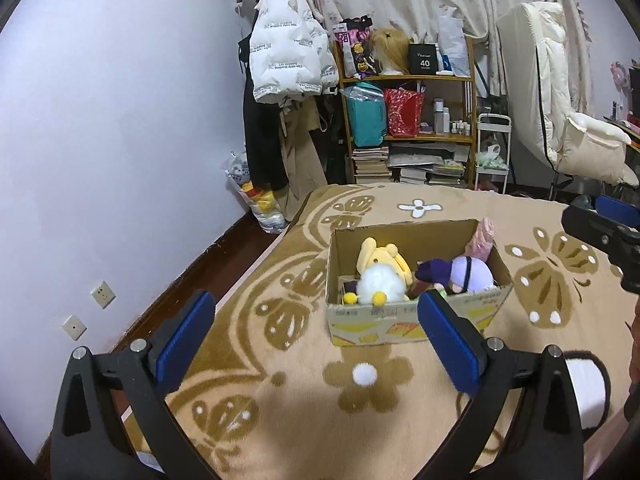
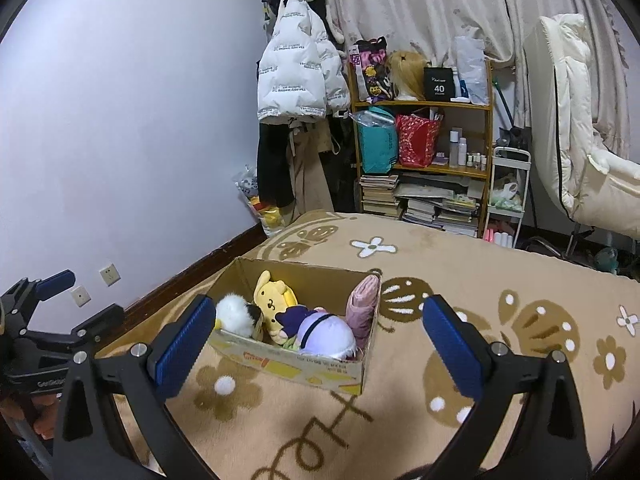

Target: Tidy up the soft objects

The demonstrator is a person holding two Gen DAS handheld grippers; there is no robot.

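Observation:
An open cardboard box [image 1: 416,320] [image 2: 296,364] sits on a tan flowered blanket on the bed. Inside lie a yellow dog plush [image 1: 380,254] [image 2: 272,300], a white fluffy plush [image 1: 380,286] [image 2: 234,312], a purple plush [image 1: 468,274] [image 2: 324,332] and a pink soft item [image 1: 482,238] [image 2: 362,308] at the box's right end. My left gripper [image 1: 316,340] is open and empty, just in front of the box. My right gripper [image 2: 316,344] is open and empty, straddling the box's near wall. Each gripper shows in the other's view: right [image 1: 608,236], left [image 2: 44,312].
The blanket [image 1: 400,432] [image 2: 480,264] covers the bed. A wooden shelf [image 1: 408,120] with bags and books, a hanging white jacket [image 1: 288,48] and a cream padded chair [image 1: 560,100] stand beyond the bed. The wall and dark floor lie left.

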